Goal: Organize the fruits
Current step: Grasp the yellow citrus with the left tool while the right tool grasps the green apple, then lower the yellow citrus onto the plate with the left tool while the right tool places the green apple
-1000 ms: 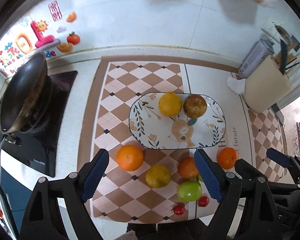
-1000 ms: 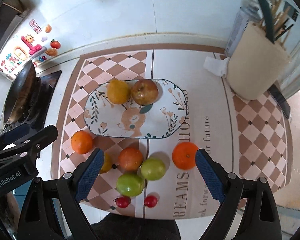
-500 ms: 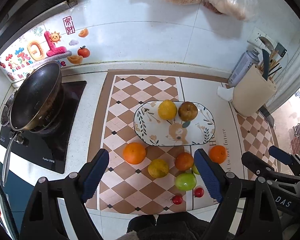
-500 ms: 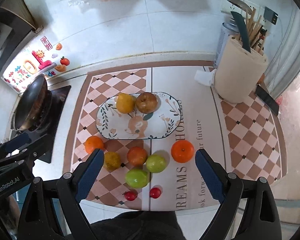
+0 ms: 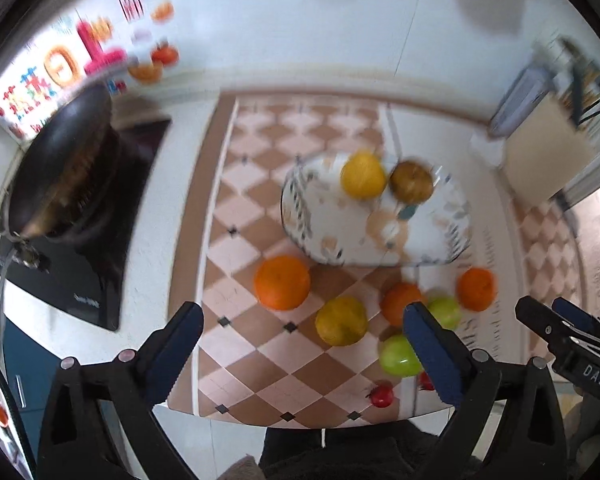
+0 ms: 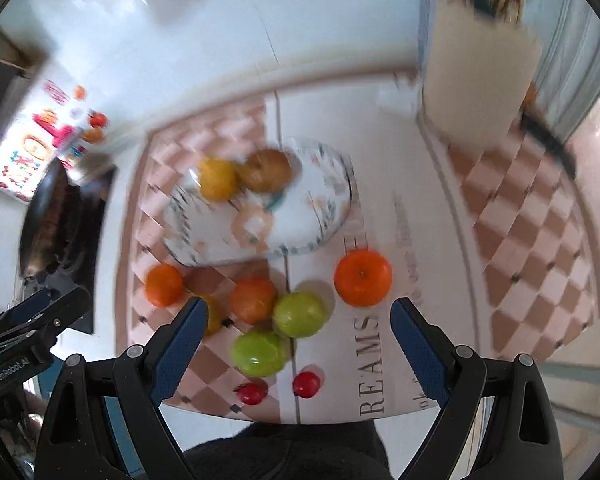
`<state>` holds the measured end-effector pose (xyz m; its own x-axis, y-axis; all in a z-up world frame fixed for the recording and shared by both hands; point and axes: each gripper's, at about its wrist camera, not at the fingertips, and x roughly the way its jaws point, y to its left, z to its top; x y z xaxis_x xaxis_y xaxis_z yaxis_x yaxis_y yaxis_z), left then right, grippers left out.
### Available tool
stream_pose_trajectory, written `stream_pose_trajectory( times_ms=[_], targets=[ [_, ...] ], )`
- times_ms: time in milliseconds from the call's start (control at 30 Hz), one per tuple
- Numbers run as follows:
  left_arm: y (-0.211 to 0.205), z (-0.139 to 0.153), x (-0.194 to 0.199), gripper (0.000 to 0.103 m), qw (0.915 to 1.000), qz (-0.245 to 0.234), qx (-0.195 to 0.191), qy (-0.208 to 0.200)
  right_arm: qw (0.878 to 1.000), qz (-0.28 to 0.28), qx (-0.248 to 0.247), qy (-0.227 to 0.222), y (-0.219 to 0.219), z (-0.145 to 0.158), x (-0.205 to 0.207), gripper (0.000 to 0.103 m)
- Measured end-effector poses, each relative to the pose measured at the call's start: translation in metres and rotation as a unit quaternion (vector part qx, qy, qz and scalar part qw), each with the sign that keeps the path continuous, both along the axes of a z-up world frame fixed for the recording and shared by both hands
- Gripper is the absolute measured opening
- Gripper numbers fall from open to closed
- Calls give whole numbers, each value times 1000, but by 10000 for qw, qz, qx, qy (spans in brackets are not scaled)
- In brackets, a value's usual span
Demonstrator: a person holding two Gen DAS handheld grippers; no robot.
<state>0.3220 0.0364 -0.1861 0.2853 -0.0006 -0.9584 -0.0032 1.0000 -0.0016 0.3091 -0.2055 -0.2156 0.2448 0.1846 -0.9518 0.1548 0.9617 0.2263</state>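
Observation:
A patterned oval plate [image 5: 432,240] [image 6: 324,208] holds a yellow fruit [image 5: 363,176] [image 6: 217,179] and a brown fruit [image 5: 411,181] [image 6: 269,171]. In front of it on the checkered mat lie oranges [image 5: 282,282] [image 6: 363,278], a yellow fruit [image 5: 341,320], two green apples [image 6: 299,314] [image 6: 259,353] and two small red fruits [image 6: 306,385] [image 6: 252,393]. My left gripper [image 5: 302,340] is open above the yellow fruit and the oranges. My right gripper [image 6: 294,334] is open above the green apples. Both views are blurred.
A black pan [image 5: 60,172] sits on a hob at the left. A beige utensil holder [image 6: 480,68] stands at the back right by the wall. The counter's front edge [image 6: 300,420] lies just under the grippers.
Both grippers have dropped closer to the counter; the fruits look larger. The left view has shifted left, the right view has tilted. Both stay open and empty.

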Motion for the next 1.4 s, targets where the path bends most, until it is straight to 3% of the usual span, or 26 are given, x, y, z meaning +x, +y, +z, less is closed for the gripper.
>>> stream_pose_trajectory(
  times_ms=[167, 367, 467, 533, 667, 833, 1133, 1400],
  targets=[
    [-6, -62, 12, 102, 9965, 44, -144, 825, 9961, -53, 466, 752, -2, -73, 11, 77],
    [-18, -110, 20, 102, 9898, -56, -270, 1400, 9927, 54, 515, 1087, 7, -112, 18, 72],
    [-24, -128, 22, 91, 9861, -143, -331, 1624, 9916, 101, 617, 1130, 8, -122, 21, 70],
    [-28, -137, 22, 77, 9844, -202, -352, 1713, 9914, 161, 694, 1096, 9, -125, 23, 65],
    [-35, -141, 19, 57, 9834, -271, -610, 1687, 9920, 352, 470, 1117, 14, -121, 24, 59],
    [-43, -138, 11, 56, 9846, -389, -484, 1637, 9909, 467, 226, 1243, 9, -117, 13, 59],
    [-43, -140, 7, 57, 9852, -415, -495, 1588, 9883, 381, 369, 1428, -1, -129, 11, 60],
    [-32, -131, 11, 56, 9864, -322, -558, 1511, 9913, 363, 267, 1234, -2, -121, 5, 59]
  ],
)
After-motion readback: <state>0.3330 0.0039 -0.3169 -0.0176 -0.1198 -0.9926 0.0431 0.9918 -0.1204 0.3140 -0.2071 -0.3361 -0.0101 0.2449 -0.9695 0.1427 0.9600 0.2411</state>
